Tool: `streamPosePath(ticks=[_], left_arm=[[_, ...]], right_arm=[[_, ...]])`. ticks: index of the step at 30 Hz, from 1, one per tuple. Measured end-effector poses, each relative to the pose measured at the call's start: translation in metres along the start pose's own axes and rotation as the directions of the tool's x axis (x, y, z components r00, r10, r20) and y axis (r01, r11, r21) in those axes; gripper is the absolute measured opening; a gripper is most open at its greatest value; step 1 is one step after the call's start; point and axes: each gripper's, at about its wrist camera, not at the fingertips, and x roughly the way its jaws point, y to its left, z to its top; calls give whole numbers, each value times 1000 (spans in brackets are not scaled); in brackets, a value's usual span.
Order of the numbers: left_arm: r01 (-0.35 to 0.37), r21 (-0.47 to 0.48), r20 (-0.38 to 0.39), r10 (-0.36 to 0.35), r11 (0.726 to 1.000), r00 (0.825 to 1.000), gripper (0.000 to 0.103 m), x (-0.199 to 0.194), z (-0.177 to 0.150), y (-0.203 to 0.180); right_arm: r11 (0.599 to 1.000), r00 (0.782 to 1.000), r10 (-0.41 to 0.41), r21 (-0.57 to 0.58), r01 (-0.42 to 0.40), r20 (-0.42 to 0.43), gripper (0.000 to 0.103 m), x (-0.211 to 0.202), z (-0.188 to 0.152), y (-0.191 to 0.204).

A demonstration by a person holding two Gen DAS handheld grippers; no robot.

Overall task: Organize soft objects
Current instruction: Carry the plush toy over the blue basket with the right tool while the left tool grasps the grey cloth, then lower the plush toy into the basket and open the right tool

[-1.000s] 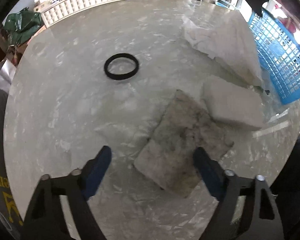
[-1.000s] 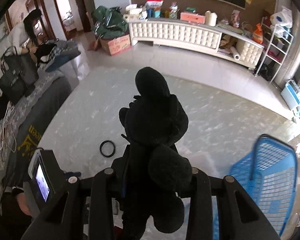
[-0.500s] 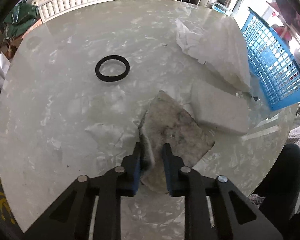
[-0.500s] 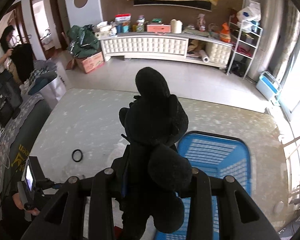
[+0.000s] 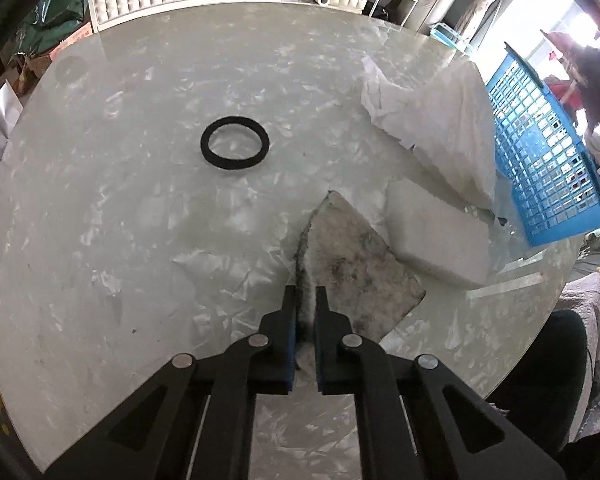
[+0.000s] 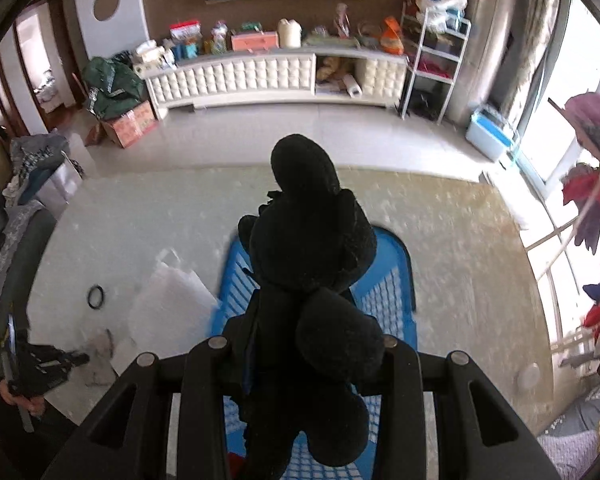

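Observation:
My left gripper (image 5: 305, 300) is shut on the near edge of a dirty grey sponge pad (image 5: 352, 264) and has folded it up off the round marble table (image 5: 140, 240). A white foam block (image 5: 436, 236) lies right of the pad, and a larger white foam sheet (image 5: 440, 128) lies behind it. My right gripper (image 6: 308, 352) is shut on a black plush toy (image 6: 312, 248) and holds it above the blue plastic basket (image 6: 384, 292). The left gripper (image 6: 76, 358) and grey pad (image 6: 98, 346) also show at the lower left of the right wrist view.
A black rubber ring (image 5: 235, 148) lies on the table to the left. The blue basket (image 5: 540, 160) stands at the table's right edge. A white cabinet (image 6: 260, 76) and a shelf rack (image 6: 436, 56) line the far wall.
My left gripper went from open around the grey pad to shut on its edge, pinching it up. My right gripper carried the black plush toy rightward to over the blue basket.

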Motion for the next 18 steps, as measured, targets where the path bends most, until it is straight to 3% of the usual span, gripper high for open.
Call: streamPosePath(ticks=[7, 18], left_arm=[[21, 0, 27, -21, 1000, 999, 6, -17, -2, 6], [13, -15, 44, -12, 1000, 999, 6, -24, -5, 7]], right_arm=[[999, 989, 30, 25, -27, -145, 33, 56, -21, 1], [999, 968, 46, 1, -47, -246, 34, 110, -29, 33]])
